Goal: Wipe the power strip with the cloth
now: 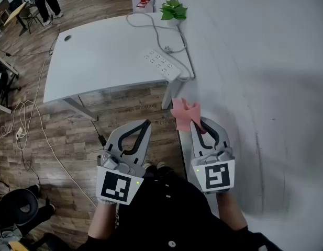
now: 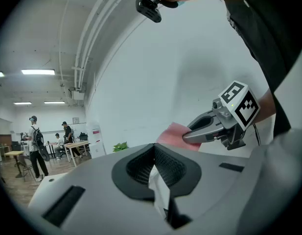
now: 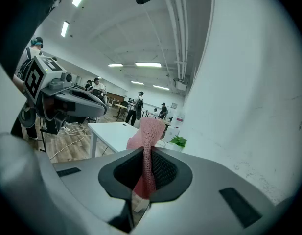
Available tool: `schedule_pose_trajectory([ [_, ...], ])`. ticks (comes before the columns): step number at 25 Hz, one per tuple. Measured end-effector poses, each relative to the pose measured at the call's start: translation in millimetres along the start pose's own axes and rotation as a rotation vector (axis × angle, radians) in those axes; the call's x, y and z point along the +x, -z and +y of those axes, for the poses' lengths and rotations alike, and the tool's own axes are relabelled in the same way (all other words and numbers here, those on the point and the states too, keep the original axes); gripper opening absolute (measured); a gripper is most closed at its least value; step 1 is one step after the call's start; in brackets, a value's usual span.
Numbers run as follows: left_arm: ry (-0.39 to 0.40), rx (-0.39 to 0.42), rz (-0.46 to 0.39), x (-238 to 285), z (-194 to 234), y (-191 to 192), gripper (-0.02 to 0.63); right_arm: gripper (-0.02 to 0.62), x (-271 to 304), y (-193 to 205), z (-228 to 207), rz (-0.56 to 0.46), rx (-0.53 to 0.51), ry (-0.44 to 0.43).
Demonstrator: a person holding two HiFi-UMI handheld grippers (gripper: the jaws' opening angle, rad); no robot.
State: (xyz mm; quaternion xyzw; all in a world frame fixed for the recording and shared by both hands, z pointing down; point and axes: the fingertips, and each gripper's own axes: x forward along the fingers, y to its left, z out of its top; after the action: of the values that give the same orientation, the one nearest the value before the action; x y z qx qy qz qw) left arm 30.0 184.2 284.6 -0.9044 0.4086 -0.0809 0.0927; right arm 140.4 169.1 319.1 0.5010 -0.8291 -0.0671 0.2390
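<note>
We see right gripper (image 1: pixel 197 124) clamped on pink cloth (image 1: pixel 184 110) | left gripper (image 1: pixel 146 123) jaws pressed together, seemingly empty | power strip (image 1: pixel 162 63) on white table (image 1: pixel 93 61), well apart from both.

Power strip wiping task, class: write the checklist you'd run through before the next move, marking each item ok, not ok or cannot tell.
1. Cloth clamped in the right gripper: ok.
2. Left gripper shut, holding nothing: ok.
3. Power strip in plain view on the white table: ok.
4. Cloth touching the power strip: not ok, it is held apart from it.
5. Power strip switched off: cannot tell.
</note>
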Motion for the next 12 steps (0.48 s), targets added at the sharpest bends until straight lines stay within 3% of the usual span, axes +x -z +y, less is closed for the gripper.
schedule_pose_trajectory([
  [12,0.018,0.004,-0.013,0.8,-4.7,-1.1,0.012,0.054,-5.6,0.6,-1.0,0.004,-0.001,0.017],
])
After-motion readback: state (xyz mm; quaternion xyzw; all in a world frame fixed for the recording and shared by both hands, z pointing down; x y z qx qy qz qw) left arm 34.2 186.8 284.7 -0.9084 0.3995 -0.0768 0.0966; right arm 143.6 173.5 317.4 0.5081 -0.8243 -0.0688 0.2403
